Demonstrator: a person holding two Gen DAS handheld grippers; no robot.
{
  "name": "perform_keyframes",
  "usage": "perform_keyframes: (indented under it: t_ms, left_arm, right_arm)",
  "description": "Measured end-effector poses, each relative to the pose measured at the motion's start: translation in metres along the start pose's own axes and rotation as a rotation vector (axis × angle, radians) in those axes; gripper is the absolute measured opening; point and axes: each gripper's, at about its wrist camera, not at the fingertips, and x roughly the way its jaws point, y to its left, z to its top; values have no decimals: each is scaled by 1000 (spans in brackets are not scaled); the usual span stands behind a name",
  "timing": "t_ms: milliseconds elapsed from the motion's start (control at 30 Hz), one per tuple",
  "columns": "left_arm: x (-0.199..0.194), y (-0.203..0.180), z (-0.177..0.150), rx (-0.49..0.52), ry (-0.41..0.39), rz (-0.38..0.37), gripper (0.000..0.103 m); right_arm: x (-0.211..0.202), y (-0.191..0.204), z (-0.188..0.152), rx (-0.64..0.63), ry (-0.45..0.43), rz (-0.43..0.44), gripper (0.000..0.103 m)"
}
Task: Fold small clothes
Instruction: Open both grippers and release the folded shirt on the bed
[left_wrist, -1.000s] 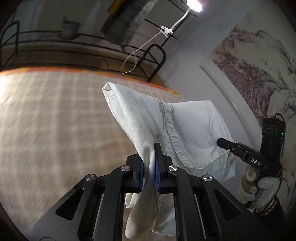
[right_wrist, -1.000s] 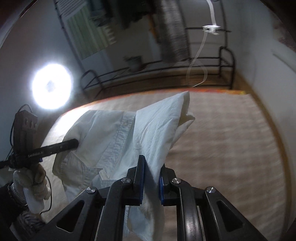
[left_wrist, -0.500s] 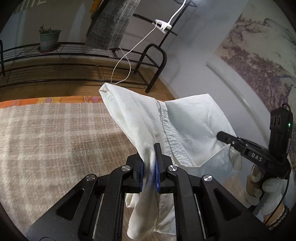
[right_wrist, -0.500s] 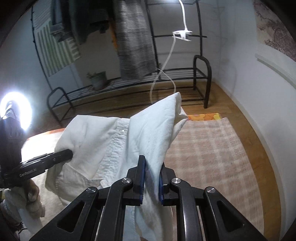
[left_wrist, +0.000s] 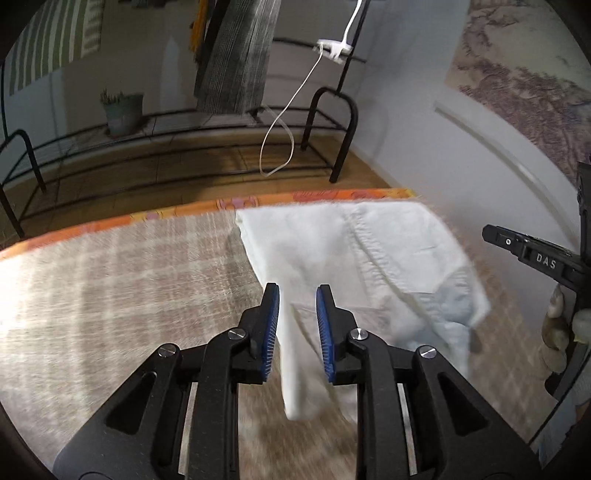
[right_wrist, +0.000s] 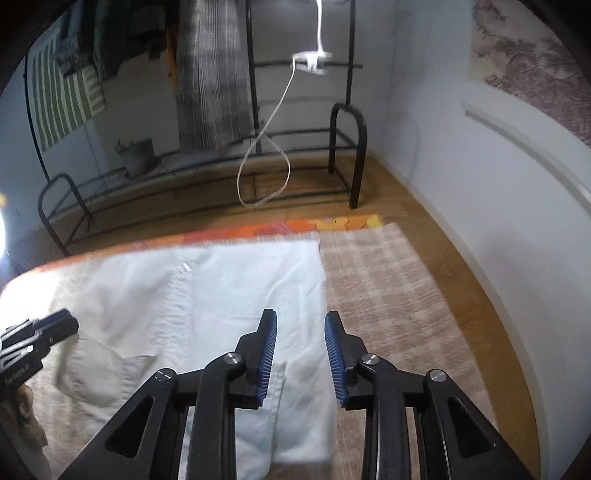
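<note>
The white shirt (right_wrist: 221, 295) is soft, light and limp; take its hem corners at 6 o'clock. Both jaws have just been opening: left hand-held gripper (left_wrist: 297, 295) and right hand-held gripper (right_wrist: 300, 321) stand apart, cloth loose between.

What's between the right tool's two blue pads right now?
In the right wrist view, the right tool stands open; only the white cotton shirt lies between its pads, unclamped, on the checked beige blanket.

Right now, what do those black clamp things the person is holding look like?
Each hand-held gripper is black plastic with silver screws and two fingers lined with ribbed blue pads: left hand-held gripper, right hand-held gripper. The right one's side reads "DAS" in white. The hand on it wears a pale glove.
</note>
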Motion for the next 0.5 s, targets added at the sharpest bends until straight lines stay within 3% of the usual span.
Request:
perform_keyframes:
  t_ms: [300,333,400,500]
  left_arm:
    - [-126,-24,-15,53,-105,-39,21]
    - [-140,-26,-18,54,-115,-40,23]
    - [-168,-28,-25,47,-135,-47,48]
    - [-210,-32,-42,63,-175,-40,51]
  right_arm:
    - [-113,25,-9,13,-100,-8,28]
    - [-128,28,-13,16,-112,-7,28]
    - [-157,36,-20,26,-130,-5,29]
    - [-197,47,-36,26,-145,-10,32]
